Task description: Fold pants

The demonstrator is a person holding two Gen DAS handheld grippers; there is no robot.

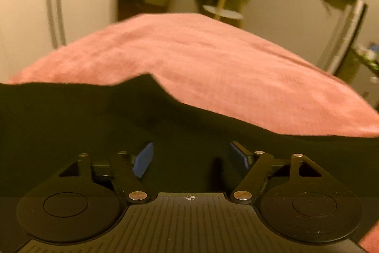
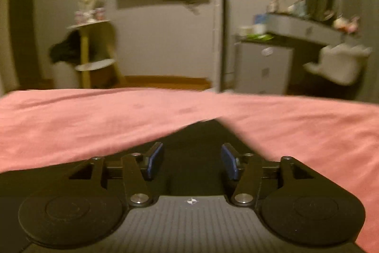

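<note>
Both wrist views, taken together. The black pants [image 1: 165,125] lie on a bed covered with a pink blanket [image 1: 189,56], near its close edge, and fill the lower part of each view. In the left view the dark cloth spreads wide from side to side, its far edge uneven and rising to a low bump; in the right view the pants [image 2: 203,134] end in a narrow point on the pink blanket [image 2: 94,125]. The left hand-held gripper [image 1: 190,157] has its blue pads spread apart above the cloth, with nothing pinched between them. The right hand-held gripper [image 2: 191,159] stands likewise spread and grips nothing. Progress — as a judgement — appears early or between folds: no neat stacked rectangle is visible, though how many layers the dark fabric already has cannot be told. Remaining work is probably to take hold of an edge and carry it over.
</note>
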